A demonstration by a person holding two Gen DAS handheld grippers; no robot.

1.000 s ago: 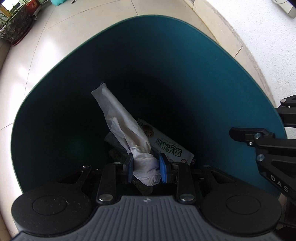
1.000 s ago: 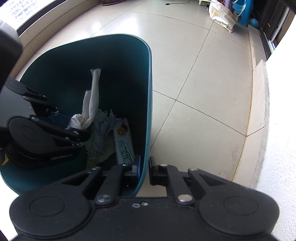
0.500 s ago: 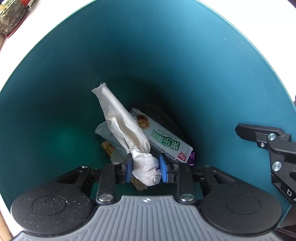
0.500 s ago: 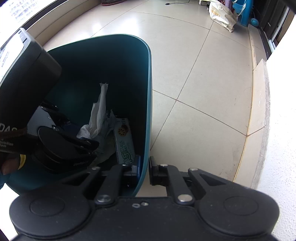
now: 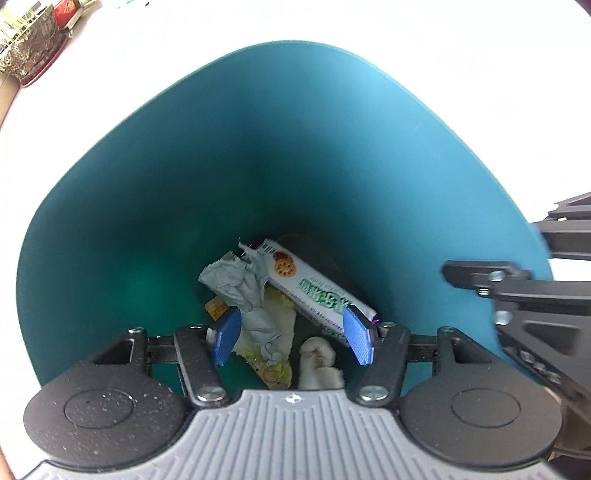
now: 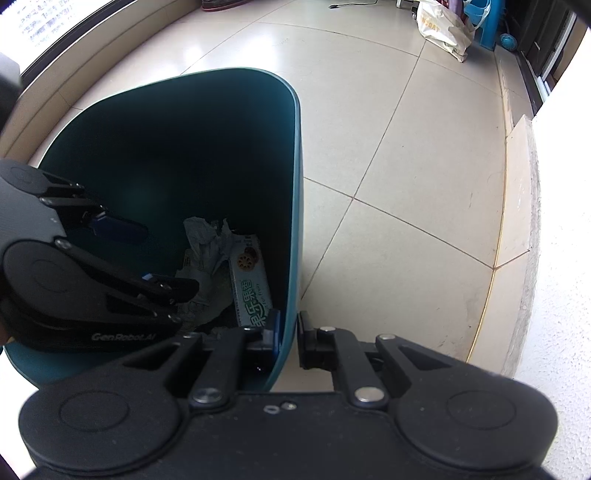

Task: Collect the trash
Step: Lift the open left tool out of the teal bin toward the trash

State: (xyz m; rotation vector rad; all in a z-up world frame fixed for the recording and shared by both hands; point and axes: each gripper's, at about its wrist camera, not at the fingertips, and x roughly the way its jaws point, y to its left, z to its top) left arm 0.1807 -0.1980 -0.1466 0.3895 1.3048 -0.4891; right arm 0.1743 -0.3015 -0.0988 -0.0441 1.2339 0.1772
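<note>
A teal trash bin (image 5: 295, 147) fills the left wrist view. At its bottom lie a grey crumpled paper (image 5: 243, 291), a biscuit packet (image 5: 314, 291), a lettuce leaf (image 5: 280, 332) and a white tissue wad (image 5: 319, 363). My left gripper (image 5: 291, 339) hangs inside the bin with its jaws opening; nothing is between the blue pads (image 5: 225, 339), and the tissue lies loose below them. In the right wrist view, my right gripper (image 6: 288, 334) is shut on the bin's near wall (image 6: 295, 206). The left gripper (image 6: 168, 258) shows there too, inside the bin above the packet (image 6: 251, 280).
The bin stands on beige floor tiles (image 6: 388, 166). A raised ledge (image 6: 517, 184) runs along the right. A plastic bag (image 6: 447, 29) and a blue item sit far back. A potted plant (image 5: 26, 48) stands at the far left.
The left gripper's jaws have spread wide and the white tissue has dropped out of them to the bin's bottom. The right gripper has kept its hold on the bin wall.
</note>
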